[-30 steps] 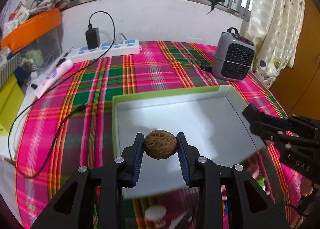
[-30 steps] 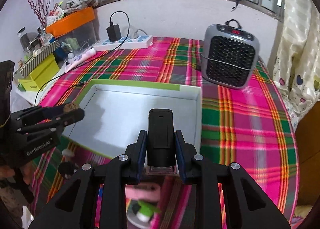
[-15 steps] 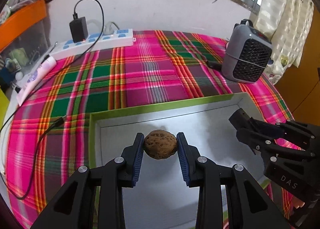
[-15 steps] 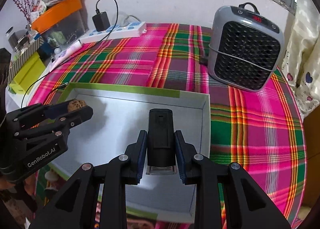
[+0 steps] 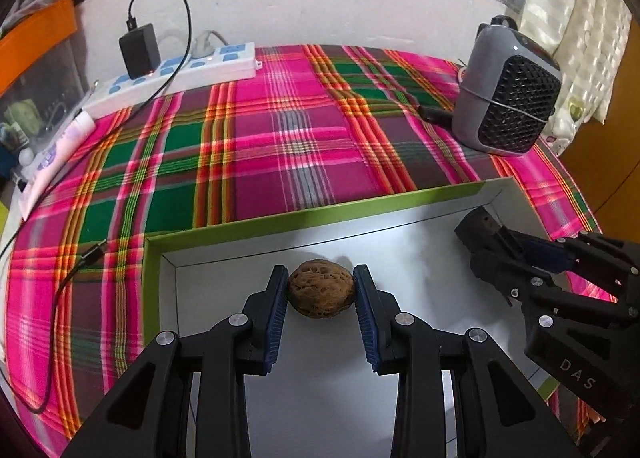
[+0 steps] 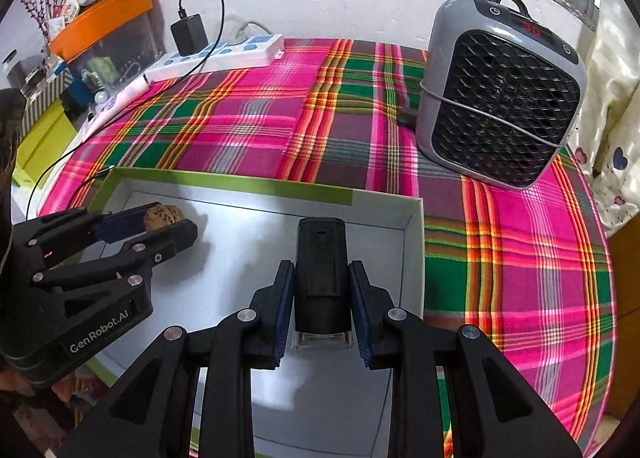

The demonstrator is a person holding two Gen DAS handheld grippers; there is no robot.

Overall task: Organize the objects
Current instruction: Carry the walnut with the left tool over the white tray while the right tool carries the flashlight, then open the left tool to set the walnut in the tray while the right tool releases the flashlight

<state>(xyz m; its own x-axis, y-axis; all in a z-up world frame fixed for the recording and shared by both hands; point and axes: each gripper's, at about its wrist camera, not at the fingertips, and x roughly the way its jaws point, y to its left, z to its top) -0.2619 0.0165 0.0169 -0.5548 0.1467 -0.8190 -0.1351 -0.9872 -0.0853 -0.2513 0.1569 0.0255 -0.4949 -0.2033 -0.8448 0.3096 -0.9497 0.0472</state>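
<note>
— Over the box (image 5: pixel 420 201), left view: what's changed?
— My left gripper (image 5: pixel 321 292), pinching the walnut (image 5: pixel 321 294), has come down inside the far wall.
— Right view?
— My right gripper (image 6: pixel 322 292), clamped on the black stamp (image 6: pixel 321 266), has sunk in likewise. I judge both ready for release.

Two close wrist views, angled steeply down, sharing the white box (image 5: pixel 280 223) (image 6: pixel 256 181).

Both hand-held grippers lower, further over the box (image 5: pixel 224 232), wall nearer
</note>
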